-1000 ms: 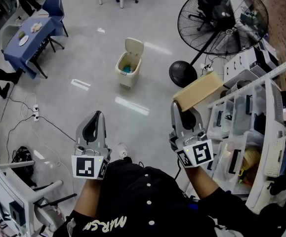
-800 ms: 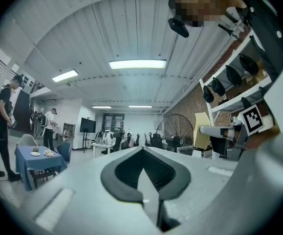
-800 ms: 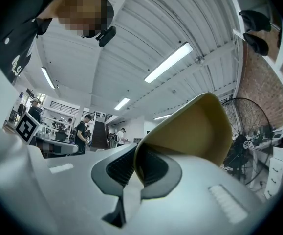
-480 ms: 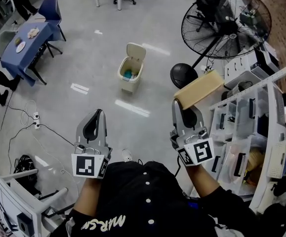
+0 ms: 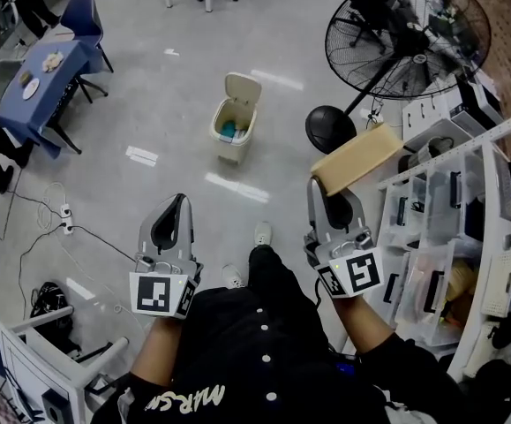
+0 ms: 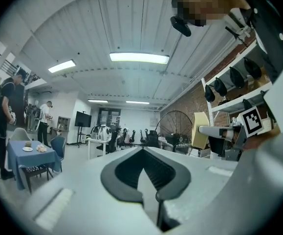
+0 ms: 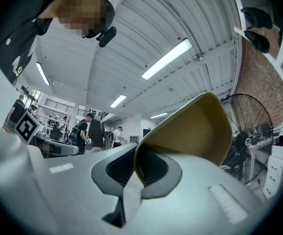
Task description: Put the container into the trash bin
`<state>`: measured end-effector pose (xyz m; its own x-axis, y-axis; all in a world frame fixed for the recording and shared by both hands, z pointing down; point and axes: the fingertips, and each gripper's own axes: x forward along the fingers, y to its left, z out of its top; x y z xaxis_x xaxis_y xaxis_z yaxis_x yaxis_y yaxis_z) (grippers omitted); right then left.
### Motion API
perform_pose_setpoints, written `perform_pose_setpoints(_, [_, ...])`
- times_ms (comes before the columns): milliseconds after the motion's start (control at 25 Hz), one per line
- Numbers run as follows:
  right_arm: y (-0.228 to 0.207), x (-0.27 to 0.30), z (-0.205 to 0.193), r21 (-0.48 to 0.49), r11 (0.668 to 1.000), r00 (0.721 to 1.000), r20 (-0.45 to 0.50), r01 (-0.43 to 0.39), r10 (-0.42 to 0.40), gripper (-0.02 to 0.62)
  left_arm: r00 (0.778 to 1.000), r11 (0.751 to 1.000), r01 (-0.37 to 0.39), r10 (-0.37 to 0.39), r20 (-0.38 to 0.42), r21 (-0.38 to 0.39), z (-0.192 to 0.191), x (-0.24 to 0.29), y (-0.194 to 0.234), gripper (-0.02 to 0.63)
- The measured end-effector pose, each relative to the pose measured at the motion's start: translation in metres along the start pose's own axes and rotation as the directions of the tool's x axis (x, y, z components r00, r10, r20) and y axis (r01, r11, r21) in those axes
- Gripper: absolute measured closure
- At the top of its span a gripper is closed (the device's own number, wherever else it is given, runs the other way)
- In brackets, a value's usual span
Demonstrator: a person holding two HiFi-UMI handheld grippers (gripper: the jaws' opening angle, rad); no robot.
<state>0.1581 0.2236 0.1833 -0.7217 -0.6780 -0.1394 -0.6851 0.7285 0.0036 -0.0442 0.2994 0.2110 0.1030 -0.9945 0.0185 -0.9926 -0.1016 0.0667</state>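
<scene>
Trash bin (image 5: 236, 120) open; seemingly teal item (image 5: 228, 131) inside

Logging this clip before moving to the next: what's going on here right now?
A person holds a gripper in each hand. The right gripper is shut on the edge of a tan container, held out in front. The left gripper is shut and empty. The trash bin stands on the floor ahead, lid open, with something already inside. The container is not in it yet; the bin is some way off from both grippers.
</scene>
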Motion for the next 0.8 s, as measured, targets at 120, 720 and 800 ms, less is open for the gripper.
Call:
perform_pose_setpoints(120, [-0.008, 0.008, -0.005, 0.004, 1.000, 1.000, 0.002, 0.006, -0.006, 0.563, 1.000, 1.000, 0.009, -0.009, 0.004, 0.006, -0.003, 0.009, 0.002, 0.606])
perform_pose_setpoints(720, [-0.061, 0.094, -0.024, 0.012, 1.000, 1.000, 0.015, -0.009, 0.008, 0.563, 1.000, 0.999, -0.023, 0.023, 0.003, 0.032, -0.004, 0.093, 0.036, 0.606])
perform_pose_setpoints(800, [-0.070, 0.109, -0.025, 0.010, 1.000, 1.000, 0.016, -0.011, 0.011, 0.563, 1.000, 0.999, -0.025, 0.025, 0.004, 0.036, -0.002, 0.108, 0.042, 0.606])
